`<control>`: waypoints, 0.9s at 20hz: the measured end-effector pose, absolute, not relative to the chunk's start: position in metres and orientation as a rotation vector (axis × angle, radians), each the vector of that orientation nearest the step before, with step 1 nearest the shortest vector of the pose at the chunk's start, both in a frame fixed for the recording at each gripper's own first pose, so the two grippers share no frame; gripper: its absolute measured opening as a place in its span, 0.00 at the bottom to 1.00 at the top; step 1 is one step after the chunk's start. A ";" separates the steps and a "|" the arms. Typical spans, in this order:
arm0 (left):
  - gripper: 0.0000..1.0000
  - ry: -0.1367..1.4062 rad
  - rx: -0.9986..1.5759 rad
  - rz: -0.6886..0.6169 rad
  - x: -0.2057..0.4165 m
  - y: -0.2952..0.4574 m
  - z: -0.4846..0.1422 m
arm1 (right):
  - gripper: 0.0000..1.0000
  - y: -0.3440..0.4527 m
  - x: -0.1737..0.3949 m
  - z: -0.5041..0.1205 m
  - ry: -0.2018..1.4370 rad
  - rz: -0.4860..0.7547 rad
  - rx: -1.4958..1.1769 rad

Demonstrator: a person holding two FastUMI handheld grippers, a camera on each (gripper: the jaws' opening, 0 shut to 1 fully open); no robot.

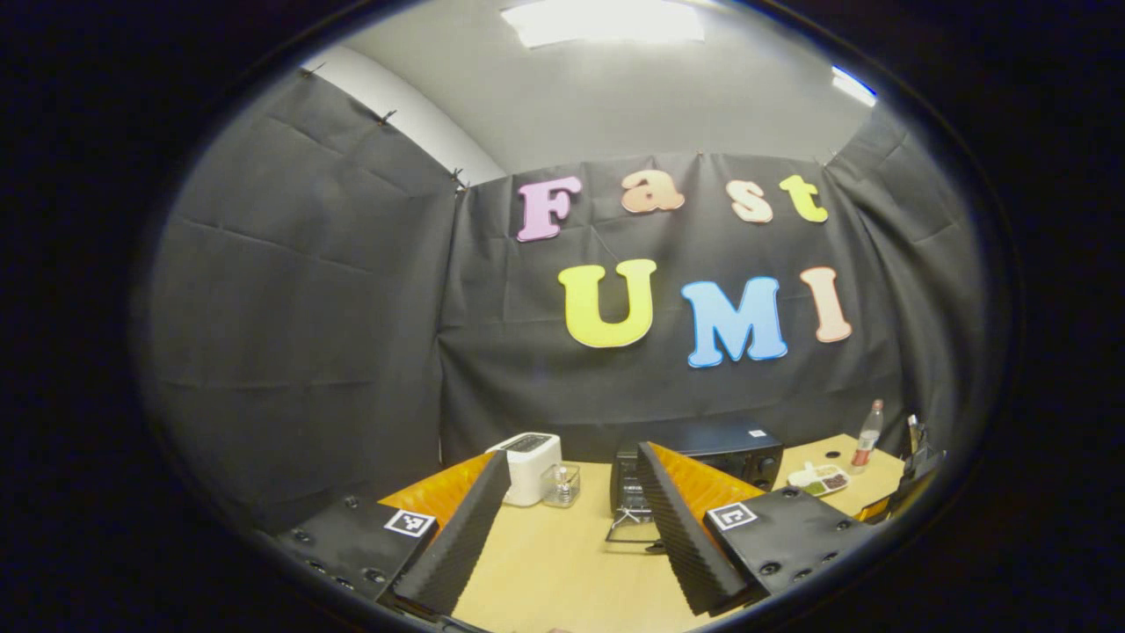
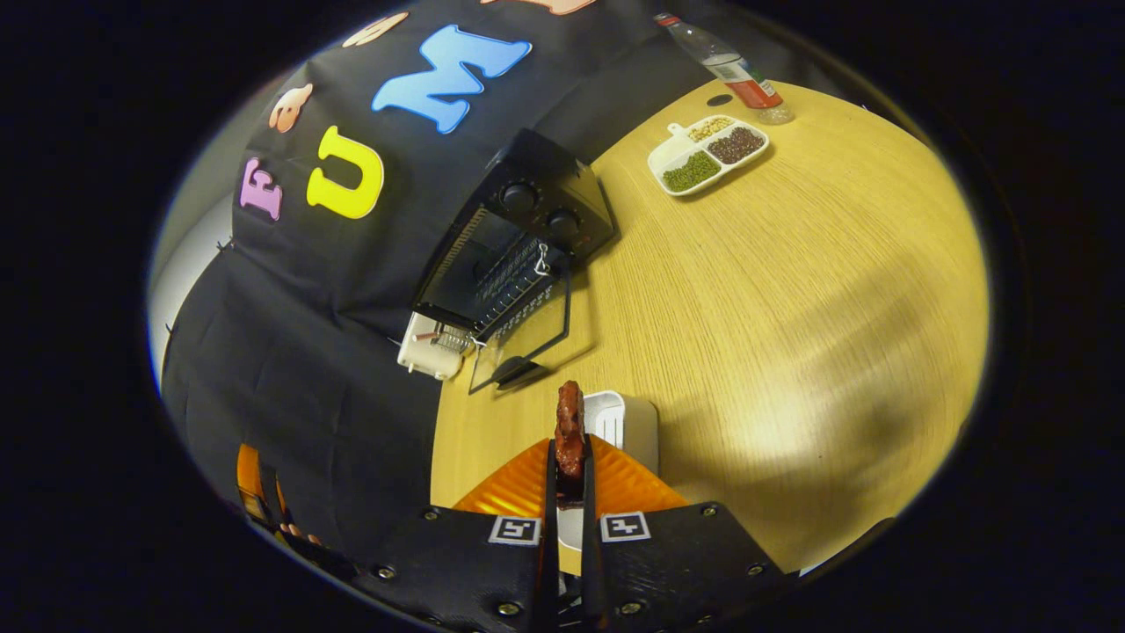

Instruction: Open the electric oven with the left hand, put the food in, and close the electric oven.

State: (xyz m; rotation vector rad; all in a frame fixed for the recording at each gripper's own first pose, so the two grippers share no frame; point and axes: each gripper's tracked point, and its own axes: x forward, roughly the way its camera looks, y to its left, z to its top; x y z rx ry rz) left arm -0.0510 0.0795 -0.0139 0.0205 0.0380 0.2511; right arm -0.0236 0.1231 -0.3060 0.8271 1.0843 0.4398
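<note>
The black electric oven (image 2: pixel 518 237) is seen standing at the back of the table, against the black cloth wall, and its glass door (image 2: pixel 526 338) is dropped open toward the front. Two round knobs are seen on its front, and a wire rack can be made out inside. The food (image 2: pixel 569 429), a long dark red bumpy piece, is held upright in the right gripper (image 2: pixel 569 466), whose two fingers are squeezed tight on it from both sides, above a small white tray (image 2: pixel 626 422) on the table. In the left gripper view, the left gripper (image 1: pixel 576 527) is held wide apart with nothing in it; its fingers are black and ridged on the inside and orange behind. The table (image 2: pixel 791 290) is made of light yellow wood with fine lines in it, and it looks smooth. A white toaster (image 1: pixel 529 466) is set left of the oven, and a small clear box (image 1: pixel 562 485) is placed just beside it. On the other side of the oven, a white dish (image 2: pixel 708 154) with three parts is seen, filled with green, dark brown and pale beans. A clear bottle (image 2: pixel 725 66) with a red label is stood near it. A grey ceiling with bright lights (image 1: pixel 602 19) is seen above the cloth.
</note>
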 end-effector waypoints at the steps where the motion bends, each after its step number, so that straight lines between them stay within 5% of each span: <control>1: 1.00 0.038 0.023 0.247 -0.046 0.079 -0.015 | 0.11 0.124 -0.019 -0.298 1.071 0.445 0.841; 18: 1.00 0.036 0.009 0.282 0.023 0.155 -0.035 | 0.10 0.225 0.101 -0.248 0.881 0.459 0.943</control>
